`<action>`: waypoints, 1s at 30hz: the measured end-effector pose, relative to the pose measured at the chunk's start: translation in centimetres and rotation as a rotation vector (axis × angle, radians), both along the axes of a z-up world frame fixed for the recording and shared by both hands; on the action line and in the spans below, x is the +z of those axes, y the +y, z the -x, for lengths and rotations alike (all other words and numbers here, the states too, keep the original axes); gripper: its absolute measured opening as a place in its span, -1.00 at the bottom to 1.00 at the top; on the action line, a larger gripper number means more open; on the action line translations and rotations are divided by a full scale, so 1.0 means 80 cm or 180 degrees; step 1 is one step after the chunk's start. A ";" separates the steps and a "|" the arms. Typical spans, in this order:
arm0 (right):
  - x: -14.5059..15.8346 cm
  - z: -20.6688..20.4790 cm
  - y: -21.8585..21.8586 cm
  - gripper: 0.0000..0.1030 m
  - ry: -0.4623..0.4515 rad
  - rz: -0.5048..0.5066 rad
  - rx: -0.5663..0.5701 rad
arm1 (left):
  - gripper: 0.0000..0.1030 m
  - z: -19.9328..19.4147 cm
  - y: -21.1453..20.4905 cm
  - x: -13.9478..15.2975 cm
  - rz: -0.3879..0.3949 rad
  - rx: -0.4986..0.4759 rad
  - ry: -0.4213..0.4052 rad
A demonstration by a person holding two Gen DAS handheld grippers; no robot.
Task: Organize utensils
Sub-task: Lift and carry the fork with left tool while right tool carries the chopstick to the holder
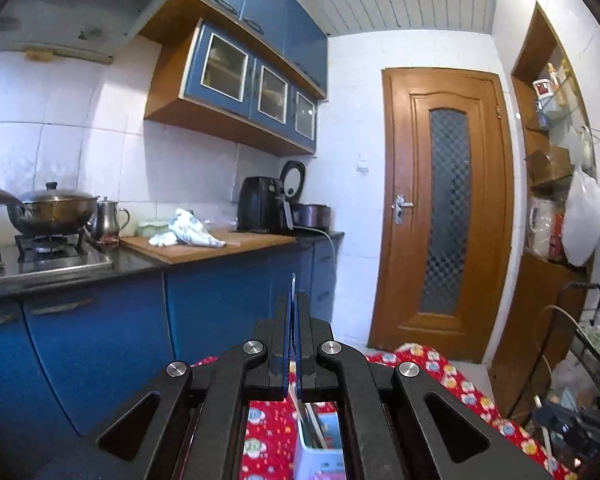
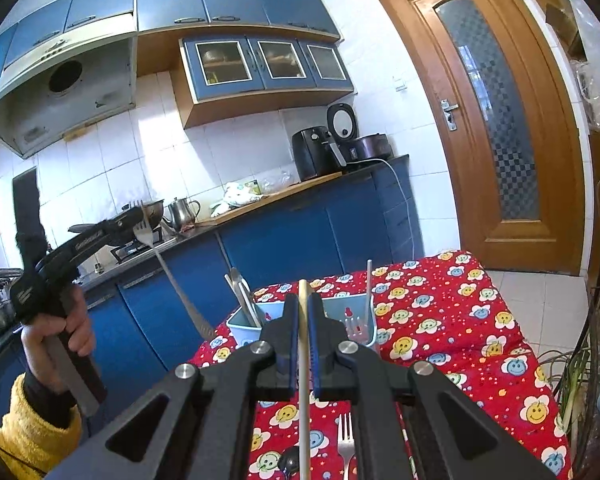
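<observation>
Chopstick (image 2: 303, 360) pinched in right claw (image 2: 303, 304), fork (image 2: 168, 264) clamped in left claw (image 2: 134, 222), both short of holder (image 2: 242, 330) ahead; another fork (image 2: 346, 438) below awaits sorting.

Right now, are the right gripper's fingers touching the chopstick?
Touching. In the right wrist view, the right gripper has both blue fingers pressed against the pale chopstick, with no gap on either side.
</observation>
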State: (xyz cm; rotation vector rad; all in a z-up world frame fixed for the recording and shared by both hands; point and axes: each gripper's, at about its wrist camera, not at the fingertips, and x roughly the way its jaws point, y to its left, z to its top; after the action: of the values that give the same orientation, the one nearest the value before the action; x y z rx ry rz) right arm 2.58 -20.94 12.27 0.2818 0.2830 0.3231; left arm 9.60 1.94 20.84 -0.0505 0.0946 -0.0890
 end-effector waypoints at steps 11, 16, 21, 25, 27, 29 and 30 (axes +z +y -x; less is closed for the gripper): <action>0.005 -0.022 -0.004 -0.88 -0.0062 -0.0014 -0.0007 | -0.98 -0.058 -0.011 -0.026 -0.0246 0.0282 -0.0007; 0.013 -0.043 -0.003 -0.88 -0.0119 -0.0059 -0.0043 | -0.98 -0.082 -0.008 -0.056 -0.0272 0.0335 0.0128; 0.020 -0.073 -0.003 -0.88 -0.0199 -0.0230 -0.0042 | -0.98 -0.095 -0.003 -0.077 -0.0175 0.0299 0.0250; 0.033 -0.096 0.001 -0.88 -0.0322 -0.0317 -0.0084 | -0.98 -0.098 -0.004 -0.094 -0.0148 0.0268 0.0276; 0.041 -0.106 0.004 -0.88 -0.0411 -0.0354 -0.0118 | -0.98 -0.099 -0.005 -0.102 -0.0143 0.0257 0.0282; 0.051 -0.118 0.007 -0.88 -0.0509 -0.0394 -0.0171 | -0.98 -0.099 -0.005 -0.108 -0.0114 0.0234 0.0291; 0.055 -0.125 0.008 -0.88 -0.0565 -0.0410 -0.0212 | -0.98 -0.100 -0.005 -0.111 -0.0094 0.0218 0.0301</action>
State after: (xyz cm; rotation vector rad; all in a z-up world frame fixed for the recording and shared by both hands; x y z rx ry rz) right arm 12.55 -20.33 16.64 0.3861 0.0779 0.2989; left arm 17.61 1.54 11.98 -0.0283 0.1885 -0.0167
